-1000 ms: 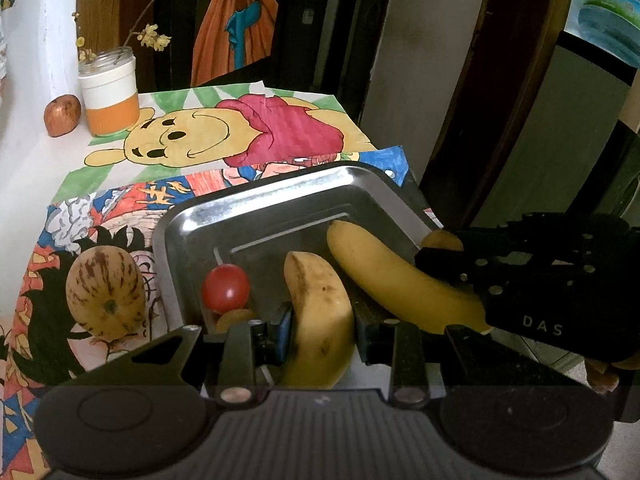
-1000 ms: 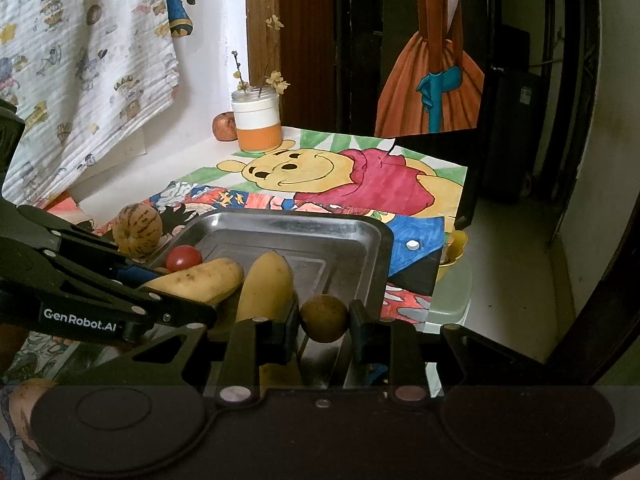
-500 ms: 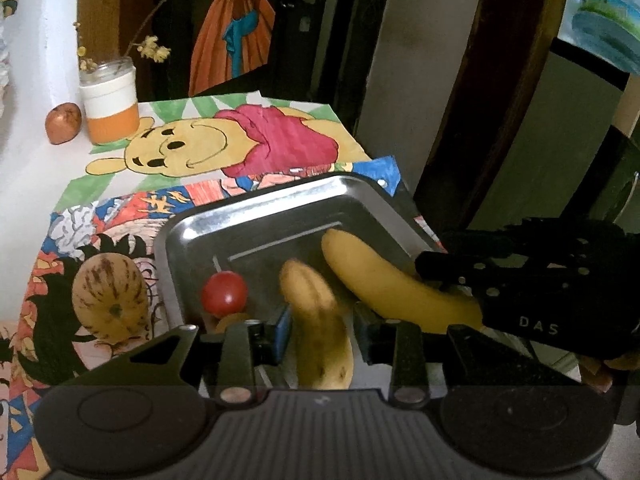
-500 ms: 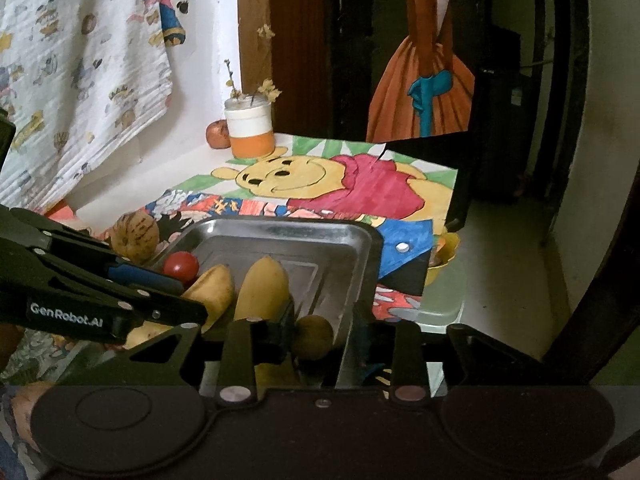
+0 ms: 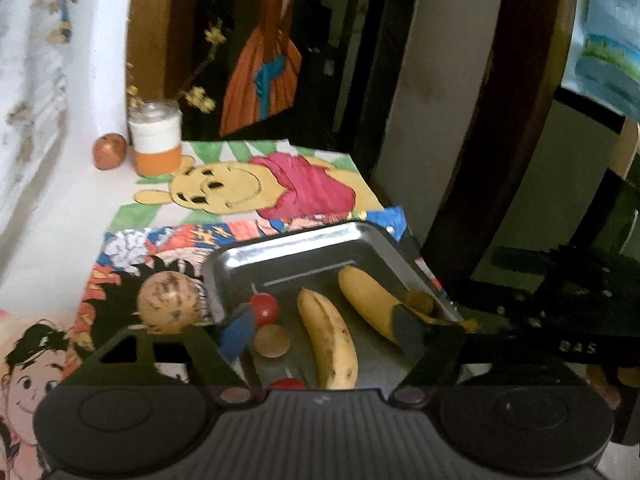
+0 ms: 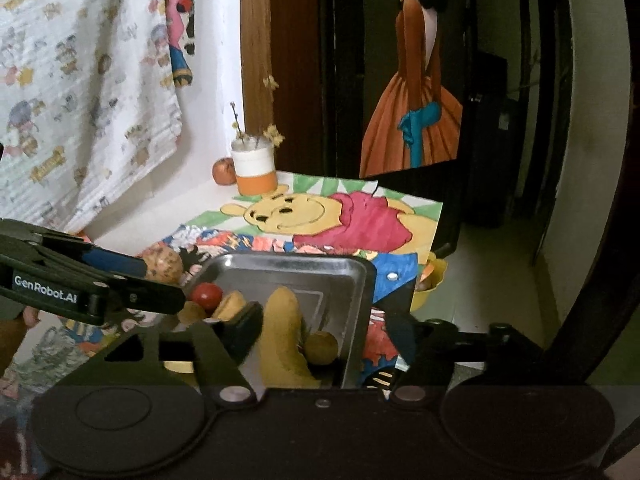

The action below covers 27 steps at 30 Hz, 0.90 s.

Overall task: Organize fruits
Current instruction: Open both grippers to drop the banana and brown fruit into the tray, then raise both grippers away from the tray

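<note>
Both tools have let go and spread wide since a second ago; left tool (image 5: 326,330) released the spotted banana (image 5: 330,340), right tool (image 6: 320,336) the small brown fruit (image 6: 321,347); both lie in the steel tray (image 5: 288,254).

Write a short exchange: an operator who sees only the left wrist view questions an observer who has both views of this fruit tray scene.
Operator: Are the right tongs gripping anything? I only see their black body.
Observer: No. The right tongs stand wide open, and the small brown fruit lies in the tray between their fingers.
Operator: Is there anything past the table edge beyond the tray?
Observer: Yes, a yellow bowl sits lower down beside the drawings. It holds something I cannot identify.
</note>
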### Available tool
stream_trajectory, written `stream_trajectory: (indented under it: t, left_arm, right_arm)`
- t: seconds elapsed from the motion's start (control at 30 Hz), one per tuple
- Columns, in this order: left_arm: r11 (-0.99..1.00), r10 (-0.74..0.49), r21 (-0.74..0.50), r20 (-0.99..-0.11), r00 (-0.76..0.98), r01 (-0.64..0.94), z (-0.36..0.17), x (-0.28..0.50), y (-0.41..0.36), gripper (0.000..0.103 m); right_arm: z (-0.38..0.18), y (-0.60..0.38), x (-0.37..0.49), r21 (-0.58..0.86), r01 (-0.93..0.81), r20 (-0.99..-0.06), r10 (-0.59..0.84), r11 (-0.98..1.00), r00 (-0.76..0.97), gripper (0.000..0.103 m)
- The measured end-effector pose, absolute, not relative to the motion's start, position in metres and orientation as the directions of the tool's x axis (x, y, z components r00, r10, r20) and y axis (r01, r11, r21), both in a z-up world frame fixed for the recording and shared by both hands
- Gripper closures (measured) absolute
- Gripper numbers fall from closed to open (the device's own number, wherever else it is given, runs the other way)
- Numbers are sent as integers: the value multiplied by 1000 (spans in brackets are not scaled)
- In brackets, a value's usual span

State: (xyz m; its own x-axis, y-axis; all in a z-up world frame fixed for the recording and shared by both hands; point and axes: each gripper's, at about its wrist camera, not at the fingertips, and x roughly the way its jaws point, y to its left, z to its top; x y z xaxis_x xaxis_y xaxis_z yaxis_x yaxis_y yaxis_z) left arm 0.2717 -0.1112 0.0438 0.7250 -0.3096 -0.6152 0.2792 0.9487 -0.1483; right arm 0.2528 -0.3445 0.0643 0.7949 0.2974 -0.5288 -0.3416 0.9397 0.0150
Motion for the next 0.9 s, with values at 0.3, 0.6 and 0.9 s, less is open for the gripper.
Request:
stream_trajectory:
  t: [0.3, 0.6, 0.9]
  left_arm:
    - [961, -273, -192, -554, 786, 199, 53, 222, -87, 0]
    - [984, -180, -106, -554, 813, 145, 58, 159, -66, 0]
    - [985, -172, -90, -601, 780, 148, 38, 107, -52, 0]
  right_arm:
    - [85, -338, 192, 39, -308, -468, 290, 951, 835, 1]
    - [96, -319, 130, 53, -302, -463, 291, 952, 837, 1]
    - [75, -306, 88, 124, -251, -548, 277, 960, 789, 1]
